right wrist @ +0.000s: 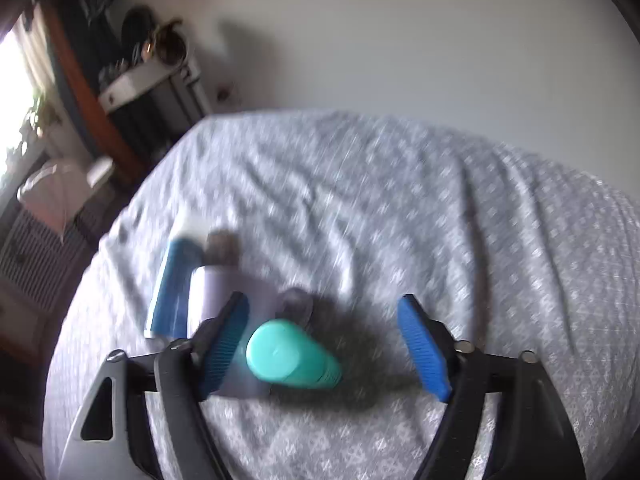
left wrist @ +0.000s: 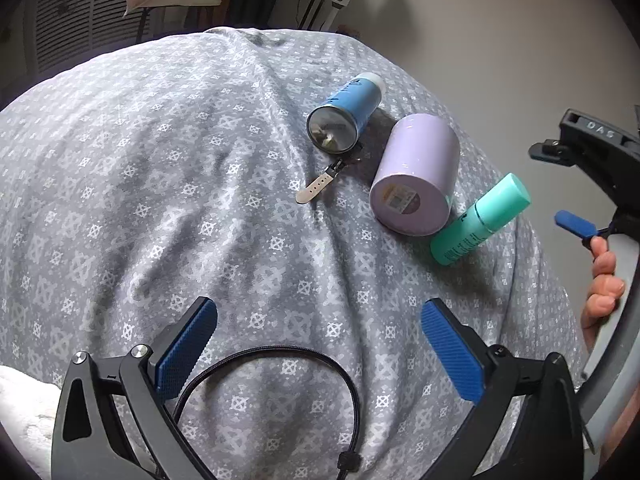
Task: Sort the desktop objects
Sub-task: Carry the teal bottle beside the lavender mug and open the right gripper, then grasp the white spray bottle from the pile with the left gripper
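Note:
On the grey patterned cloth (left wrist: pixel 160 200) three containers lie in a row: a blue can (left wrist: pixel 348 116), a lilac cylinder (left wrist: pixel 416 176) and a teal bottle (left wrist: pixel 480 220). A watch strap (left wrist: pixel 318 184) rests beside the can. My left gripper (left wrist: pixel 320 344) is open over bare cloth, well short of them. At the right edge my right gripper (left wrist: pixel 550 186) reaches in by the bottle's cap. In the blurred right wrist view the right gripper (right wrist: pixel 324 344) is open, with the teal bottle (right wrist: pixel 288 356) lying between its jaws, close to the left pad (right wrist: pixel 226 344) and well clear of the right one.
A black braided cable (left wrist: pixel 280 356) loops between the left fingers. A person's fingers (left wrist: pixel 604 280) show at the right edge. Something white and fluffy (left wrist: pixel 16 400) lies at the lower left. A wall stands behind the table, with a dark shelf (right wrist: pixel 140 80) off its far left corner.

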The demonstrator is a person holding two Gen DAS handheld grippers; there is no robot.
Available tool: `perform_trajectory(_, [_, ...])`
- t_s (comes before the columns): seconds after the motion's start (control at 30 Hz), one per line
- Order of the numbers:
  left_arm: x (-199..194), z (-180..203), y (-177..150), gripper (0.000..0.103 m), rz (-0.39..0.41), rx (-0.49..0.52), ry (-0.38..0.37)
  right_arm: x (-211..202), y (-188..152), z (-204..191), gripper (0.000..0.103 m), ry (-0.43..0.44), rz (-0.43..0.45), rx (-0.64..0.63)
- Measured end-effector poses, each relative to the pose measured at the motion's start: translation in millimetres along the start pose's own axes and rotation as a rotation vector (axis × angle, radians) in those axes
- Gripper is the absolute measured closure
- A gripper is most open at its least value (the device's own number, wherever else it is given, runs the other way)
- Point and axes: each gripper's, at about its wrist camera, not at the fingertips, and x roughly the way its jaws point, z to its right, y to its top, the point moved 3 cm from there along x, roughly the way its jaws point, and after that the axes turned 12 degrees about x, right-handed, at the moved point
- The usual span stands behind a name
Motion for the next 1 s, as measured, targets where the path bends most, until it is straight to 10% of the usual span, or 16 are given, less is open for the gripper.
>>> perform_trajectory(0.2, [-1.6, 7.1, -0.5, 0.001, 0.01, 0.048, 0.015, -57.1, -6.5, 47.6, 0.024, 0.052, 0.013, 0.134])
perform_trajectory(0.5, [-29.9, 55.8, -8.0, 0.001, 0.099, 0.287, -0.038, -211.6, -111.4, 177.2, 0.024, -0.019, 0.097, 0.24])
perform_trajectory(1.0, [-138.1, 268.4, -157.6, 0.001, 0.152, 1.155, -0.382, -468.6, -277.2, 423.4, 0.02, -0.601, 0.825, 0.831])
